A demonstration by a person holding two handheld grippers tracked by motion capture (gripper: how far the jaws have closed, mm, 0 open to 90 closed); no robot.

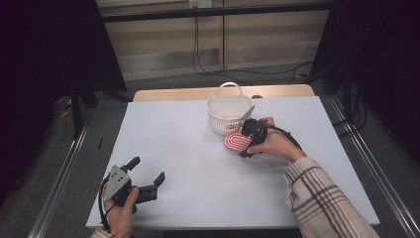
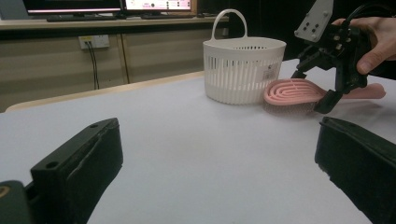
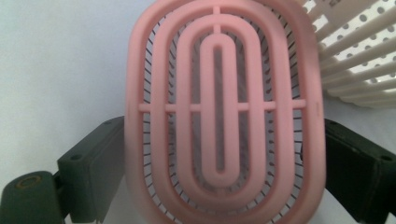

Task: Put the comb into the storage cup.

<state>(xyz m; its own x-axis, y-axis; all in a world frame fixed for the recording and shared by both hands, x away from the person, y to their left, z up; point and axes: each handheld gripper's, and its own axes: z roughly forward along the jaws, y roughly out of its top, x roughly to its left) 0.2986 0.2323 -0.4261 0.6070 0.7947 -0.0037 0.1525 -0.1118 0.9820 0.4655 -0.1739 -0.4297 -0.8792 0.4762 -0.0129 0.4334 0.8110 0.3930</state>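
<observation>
Two claws: left claw (image 1: 148, 174) wide apart, holding nothing
Right claw (image 1: 243, 140): clamped on pink brush (image 1: 237, 142)
Brush: just beside white basket (image 1: 227, 115)

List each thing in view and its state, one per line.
Pink brush: bristles down on the table, beside the basket, between the right tool's jaws.
White basket: upright, handle up.
Right tool: jaws astride the brush head.
Left tool: open, holding nothing.

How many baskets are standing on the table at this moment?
1. The white slotted basket with a loop handle stands upright near the far edge of the table, just behind the pink brush. Nothing large enough to hide a second basket is on the table.
</observation>
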